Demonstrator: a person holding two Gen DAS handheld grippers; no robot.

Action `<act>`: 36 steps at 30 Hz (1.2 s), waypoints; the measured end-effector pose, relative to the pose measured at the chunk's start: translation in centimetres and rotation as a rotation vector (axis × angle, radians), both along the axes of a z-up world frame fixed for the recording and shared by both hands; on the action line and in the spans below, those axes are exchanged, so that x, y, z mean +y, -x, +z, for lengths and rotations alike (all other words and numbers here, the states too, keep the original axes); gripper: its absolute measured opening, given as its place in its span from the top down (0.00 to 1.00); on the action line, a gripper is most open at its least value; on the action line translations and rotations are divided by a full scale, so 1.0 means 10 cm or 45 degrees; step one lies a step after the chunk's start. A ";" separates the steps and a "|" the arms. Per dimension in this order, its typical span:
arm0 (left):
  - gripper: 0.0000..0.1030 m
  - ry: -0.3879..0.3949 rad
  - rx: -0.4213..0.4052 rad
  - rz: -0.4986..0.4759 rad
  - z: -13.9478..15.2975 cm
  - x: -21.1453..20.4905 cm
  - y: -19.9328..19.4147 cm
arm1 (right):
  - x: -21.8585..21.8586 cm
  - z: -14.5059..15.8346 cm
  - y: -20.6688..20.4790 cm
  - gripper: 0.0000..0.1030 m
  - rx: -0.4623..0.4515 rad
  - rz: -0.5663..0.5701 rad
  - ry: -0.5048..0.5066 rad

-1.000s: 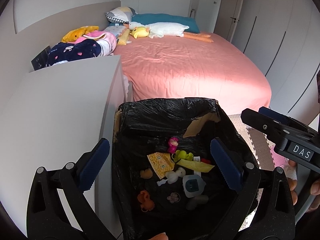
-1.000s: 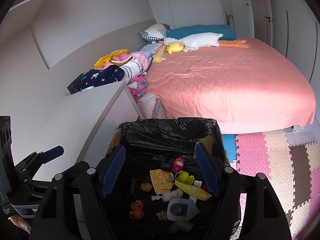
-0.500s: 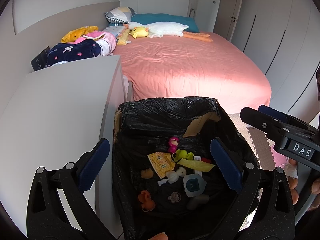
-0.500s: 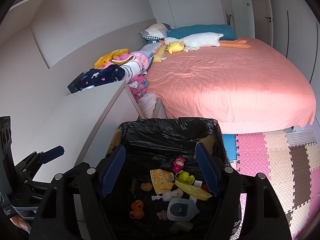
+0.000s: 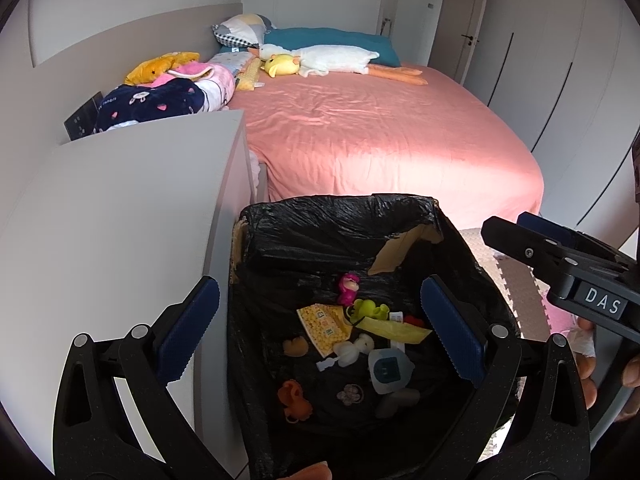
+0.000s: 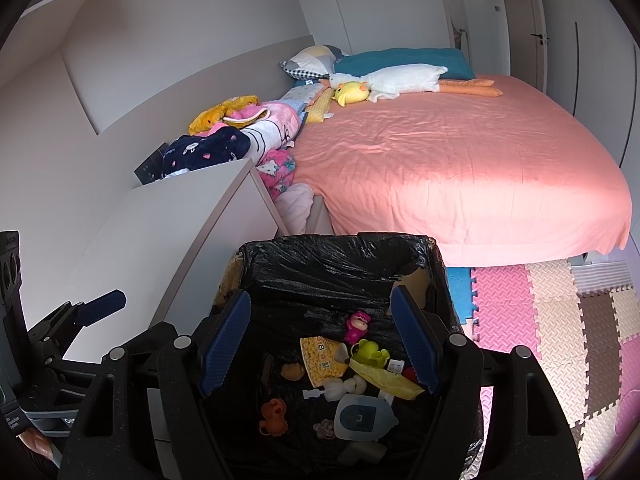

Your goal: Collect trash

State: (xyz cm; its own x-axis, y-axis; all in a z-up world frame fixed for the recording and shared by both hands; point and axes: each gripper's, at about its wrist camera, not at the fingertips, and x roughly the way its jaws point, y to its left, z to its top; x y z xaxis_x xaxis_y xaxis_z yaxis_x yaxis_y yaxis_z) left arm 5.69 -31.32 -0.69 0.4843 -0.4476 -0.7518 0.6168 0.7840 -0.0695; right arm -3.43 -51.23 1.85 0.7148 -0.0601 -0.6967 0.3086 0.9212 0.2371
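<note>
A box lined with a black trash bag [image 5: 340, 224] [image 6: 336, 256] stands at the foot of the bed. Inside lie several small items: a yellow wrapper [image 5: 324, 324] [image 6: 322, 360], a pink toy [image 5: 349, 283] [image 6: 357, 325], a green toy [image 5: 368, 309] [image 6: 370, 353], an orange toy [image 5: 294, 398] [image 6: 274, 416] and a grey-blue pouch [image 5: 388, 368] [image 6: 362, 418]. My left gripper [image 5: 320, 332] is open and empty above the bag. My right gripper [image 6: 320, 338] is open and empty above it too, and also shows at the right of the left wrist view [image 5: 560, 256].
A white cabinet [image 5: 112, 216] [image 6: 160, 232] stands left of the bag. A pink bed [image 5: 380, 136] [image 6: 460, 160] with plush toys, pillows and folded clothes lies behind. Coloured foam mats [image 6: 560, 320] cover the floor on the right.
</note>
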 end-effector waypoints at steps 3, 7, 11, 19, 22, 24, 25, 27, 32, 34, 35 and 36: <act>0.05 -0.009 -0.011 0.005 0.00 0.00 0.00 | 0.00 0.00 0.00 0.29 -0.001 0.001 -0.001; 0.05 -0.010 -0.012 0.006 0.00 0.00 0.01 | 0.00 0.00 0.00 0.29 0.001 0.000 0.000; 0.05 -0.009 -0.017 0.007 0.01 0.00 0.01 | 0.00 0.00 0.00 0.29 0.000 0.001 -0.001; 0.05 -0.019 -0.020 0.003 0.02 -0.01 0.01 | 0.02 -0.02 0.01 0.29 0.004 0.001 0.001; 0.05 -0.018 -0.023 0.002 0.02 -0.01 0.00 | 0.01 -0.02 0.01 0.29 0.005 0.001 0.000; 0.05 -0.020 -0.024 0.001 0.02 -0.01 0.00 | 0.01 -0.02 0.00 0.29 0.005 0.000 -0.001; 0.05 -0.020 -0.024 -0.003 0.02 -0.01 0.00 | 0.01 -0.02 0.01 0.29 0.007 -0.001 -0.002; 0.05 -0.023 -0.024 -0.008 0.02 -0.02 0.01 | 0.01 -0.03 0.01 0.29 0.009 0.002 -0.002; 0.05 -0.026 -0.022 -0.007 0.02 -0.03 0.00 | 0.01 -0.04 0.02 0.29 0.012 0.003 0.000; 0.05 -0.022 -0.020 -0.003 0.01 -0.02 0.00 | 0.00 -0.04 0.01 0.29 0.014 0.001 0.000; 0.05 -0.021 -0.018 -0.001 0.01 -0.02 0.00 | 0.00 -0.04 0.01 0.29 0.014 0.002 0.001; 0.05 -0.019 -0.017 0.001 0.01 -0.01 0.00 | 0.01 -0.04 0.01 0.29 0.014 0.002 0.001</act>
State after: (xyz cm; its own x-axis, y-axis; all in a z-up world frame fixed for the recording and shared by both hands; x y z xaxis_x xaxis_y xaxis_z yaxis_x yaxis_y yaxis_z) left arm 5.66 -31.46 -0.58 0.4944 -0.4363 -0.7518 0.6172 0.7852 -0.0498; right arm -3.58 -51.16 1.43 0.7071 -0.0594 -0.7046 0.3095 0.9219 0.2329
